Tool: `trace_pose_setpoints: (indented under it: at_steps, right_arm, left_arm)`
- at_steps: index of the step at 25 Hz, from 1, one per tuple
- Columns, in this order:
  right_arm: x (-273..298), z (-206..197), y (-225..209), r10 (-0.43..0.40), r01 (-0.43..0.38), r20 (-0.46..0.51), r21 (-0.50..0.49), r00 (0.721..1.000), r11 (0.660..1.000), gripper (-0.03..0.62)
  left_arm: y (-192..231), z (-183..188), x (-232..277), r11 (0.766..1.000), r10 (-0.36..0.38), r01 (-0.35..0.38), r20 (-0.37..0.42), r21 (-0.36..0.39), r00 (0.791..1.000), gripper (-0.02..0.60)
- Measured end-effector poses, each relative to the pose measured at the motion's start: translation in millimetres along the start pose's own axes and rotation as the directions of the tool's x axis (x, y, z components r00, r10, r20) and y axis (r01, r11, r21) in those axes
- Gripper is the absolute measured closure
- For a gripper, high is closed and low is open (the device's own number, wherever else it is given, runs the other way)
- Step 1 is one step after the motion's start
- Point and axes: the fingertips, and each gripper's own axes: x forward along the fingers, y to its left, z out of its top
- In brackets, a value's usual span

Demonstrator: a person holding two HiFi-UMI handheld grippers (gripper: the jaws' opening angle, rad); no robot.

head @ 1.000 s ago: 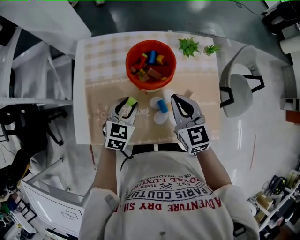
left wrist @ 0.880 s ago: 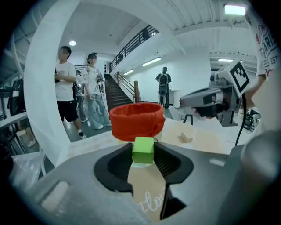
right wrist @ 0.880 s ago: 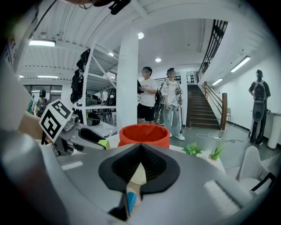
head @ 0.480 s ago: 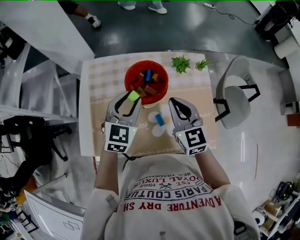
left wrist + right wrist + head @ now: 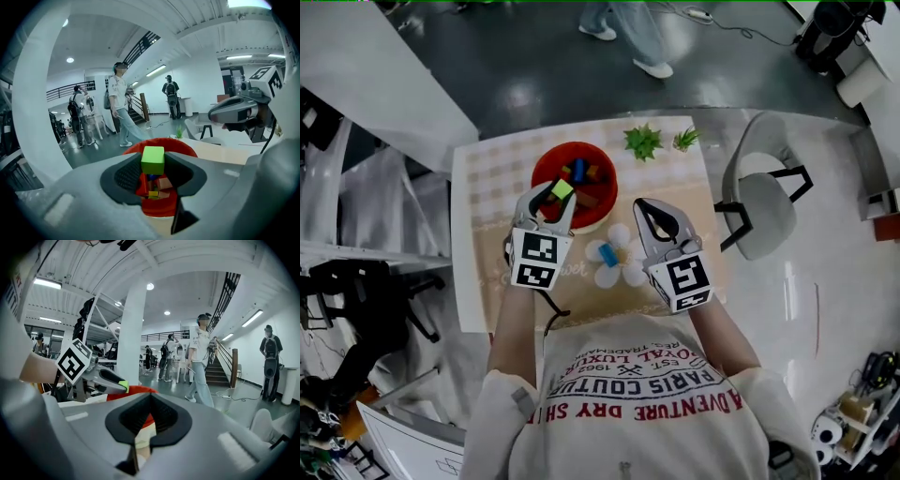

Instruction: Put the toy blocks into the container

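- Left hand-held gripper [image 5: 559,195] has advanced to red container's [image 5: 541,172] 7 o'clock rim, grasping green block [image 5: 562,188].
- Right hand-held gripper [image 5: 649,206] clenched, empty, 4 o'clock of container.

Lime-green block [image 5: 153,160], red container [image 5: 538,174], blue block [image 5: 608,254], beige-and-white checked tablecloth [image 5: 499,156].

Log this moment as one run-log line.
left gripper: shut on lime-green toy cube, over round red plastic bowl | right gripper: shut, empty | outside bowl: blue toy block on white flower-shaped mat
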Motion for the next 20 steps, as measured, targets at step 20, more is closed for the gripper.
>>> trace_pose_setpoints:
  at_steps: [20]
  right_arm:
    - [-13.3,-23.4,10.9,0.029,-0.026,-0.042,0.056,0.999,0.998,0.592]
  left_arm:
    - [-39.0,-17.7,-28.7,0.995,-0.025,0.032,0.075,-0.09,0.997,0.242]
